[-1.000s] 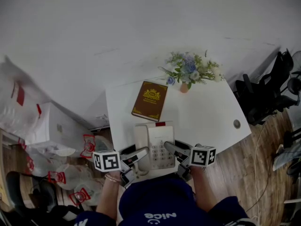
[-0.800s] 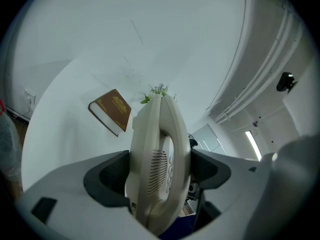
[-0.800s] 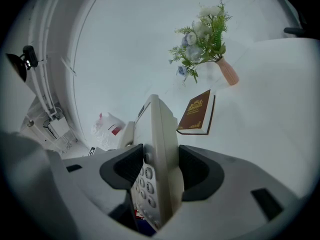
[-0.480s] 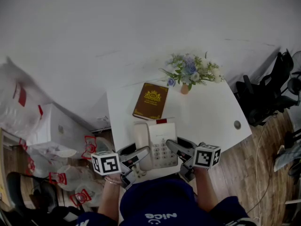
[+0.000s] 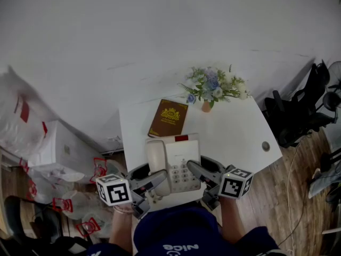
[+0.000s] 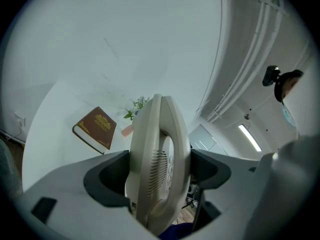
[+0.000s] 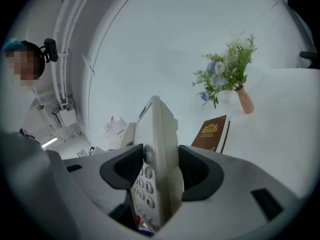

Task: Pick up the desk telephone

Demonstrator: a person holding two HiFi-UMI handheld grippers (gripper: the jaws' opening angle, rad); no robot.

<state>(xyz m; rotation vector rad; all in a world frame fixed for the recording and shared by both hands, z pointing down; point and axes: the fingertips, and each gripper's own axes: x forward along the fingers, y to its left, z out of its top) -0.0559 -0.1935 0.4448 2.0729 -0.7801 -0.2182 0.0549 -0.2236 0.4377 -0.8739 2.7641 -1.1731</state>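
**Item: desk telephone** (image 5: 173,161), cream, with the handset (image 5: 155,156) on its left cradle and the keypad on the right.

- Obscured: in the head view its near edge is covered by both grippers and by the person's dark blue cap (image 5: 173,233). No view settles whether its underside touches the white table (image 5: 240,135). No cord can be made out.
- Position: at the table's near edge, between the two grippers, nearer the person than the brown book (image 5: 168,118).
- Left gripper (image 5: 153,179): jaws closed onto the telephone's handset side. In the left gripper view the handset (image 6: 159,159) stands edge-on, pressed by both dark pads.
- Right gripper (image 5: 194,168): jaws clamped on the keypad side. In the right gripper view the telephone body (image 7: 159,154) fills the gap, with buttons facing the left pad.
- Marker cubes: one on each gripper, outboard of the telephone.

**Also present:** a vase of flowers (image 5: 212,89) at the table's far edge, just beyond the book. White bags (image 5: 58,159) lie on the floor to the left.
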